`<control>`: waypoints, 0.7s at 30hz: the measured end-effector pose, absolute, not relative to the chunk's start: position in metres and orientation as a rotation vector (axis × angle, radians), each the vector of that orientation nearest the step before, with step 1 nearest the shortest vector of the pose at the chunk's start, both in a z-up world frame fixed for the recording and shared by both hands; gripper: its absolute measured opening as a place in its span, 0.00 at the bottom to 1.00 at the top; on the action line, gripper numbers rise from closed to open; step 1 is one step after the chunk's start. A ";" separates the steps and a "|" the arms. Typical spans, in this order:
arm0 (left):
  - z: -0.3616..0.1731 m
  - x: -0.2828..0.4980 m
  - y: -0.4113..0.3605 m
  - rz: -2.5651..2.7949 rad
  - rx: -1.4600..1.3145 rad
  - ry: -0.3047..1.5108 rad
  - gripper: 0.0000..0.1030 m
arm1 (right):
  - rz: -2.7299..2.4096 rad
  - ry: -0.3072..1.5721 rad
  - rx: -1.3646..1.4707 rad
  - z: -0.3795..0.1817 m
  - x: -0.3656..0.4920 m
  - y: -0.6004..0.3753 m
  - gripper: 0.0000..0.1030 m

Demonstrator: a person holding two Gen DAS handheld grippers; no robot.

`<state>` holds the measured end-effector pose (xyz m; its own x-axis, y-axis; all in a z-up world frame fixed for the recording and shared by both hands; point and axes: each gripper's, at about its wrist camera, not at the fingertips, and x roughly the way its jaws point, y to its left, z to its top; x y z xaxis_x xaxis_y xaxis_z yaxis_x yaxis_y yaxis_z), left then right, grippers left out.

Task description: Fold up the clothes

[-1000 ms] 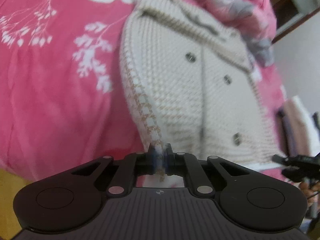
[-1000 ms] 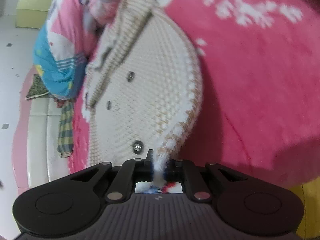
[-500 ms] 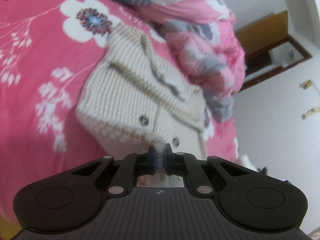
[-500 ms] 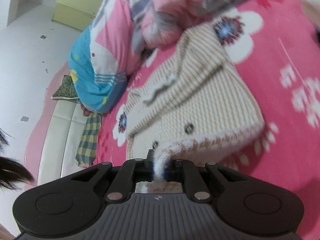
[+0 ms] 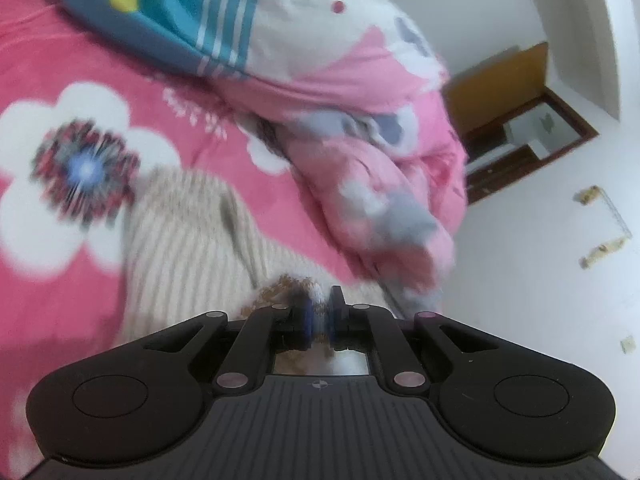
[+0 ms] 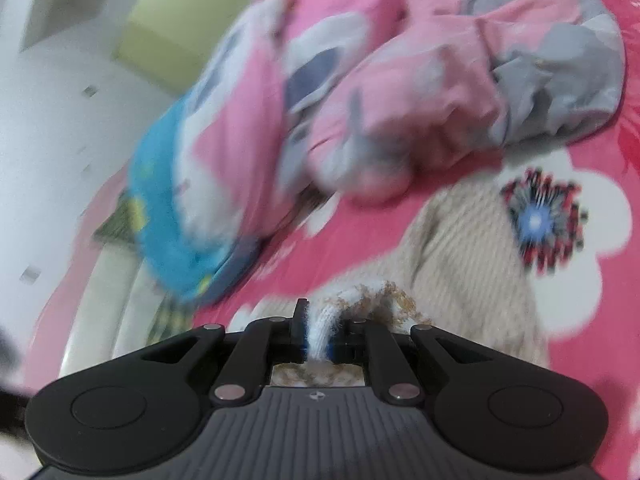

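Left jaws: my left gripper [image 5: 319, 317] is pinching the brown-and-white hem of the cream knit cardigan [image 5: 188, 240], pads pressed on the wool.
Right jaws: my right gripper [image 6: 320, 330] is clamped on the other hem corner of the same cardigan [image 6: 472, 248]; a thick white roll of knit stands between the pads.
Where the cardigan lies: on the pink flowered bed [image 5: 52, 300], its ribbed upper part straight ahead of and below both jaws, the held hem doubled over it.
Long axis: I judge it runs away from me toward the quilt pile [image 5: 360, 140]; the hem spans from one hand to the other.
Nearer hand: neither, as far as I can tell; both sit at the hem alike.
Coming move: probably lay the hem down on the ribbed part, short of the collar end.
Edges: the quilt pile lies just beyond the cardigan's far end.
Open room: bare bedspread by the big white flower [image 6: 560, 216], on the side of the cardigan away from the quilt pile.
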<state>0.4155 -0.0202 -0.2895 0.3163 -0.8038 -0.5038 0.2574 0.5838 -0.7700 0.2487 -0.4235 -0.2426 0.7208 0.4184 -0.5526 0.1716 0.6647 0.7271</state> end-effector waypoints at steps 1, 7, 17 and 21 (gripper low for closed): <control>-0.304 0.437 -0.030 -0.732 -0.645 1.049 0.14 | 0.132 0.785 0.868 -0.258 0.268 -0.431 0.10; -0.379 0.499 -0.040 -0.550 -0.837 1.128 0.30 | -0.151 0.842 1.128 -0.375 0.314 -0.470 0.17; -0.345 0.466 -0.027 -0.708 -0.530 1.029 0.45 | -0.149 0.765 0.918 -0.334 0.264 -0.465 0.47; -0.345 0.455 -0.047 -0.716 -0.292 1.030 0.48 | -0.154 0.857 0.708 -0.328 0.279 -0.464 0.48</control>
<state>0.4551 -0.0474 -0.3450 0.3160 -0.6648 -0.6769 0.4030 0.7399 -0.5386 0.2788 -0.4637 -0.3279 0.6589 0.1492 -0.7373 0.3964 0.7641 0.5089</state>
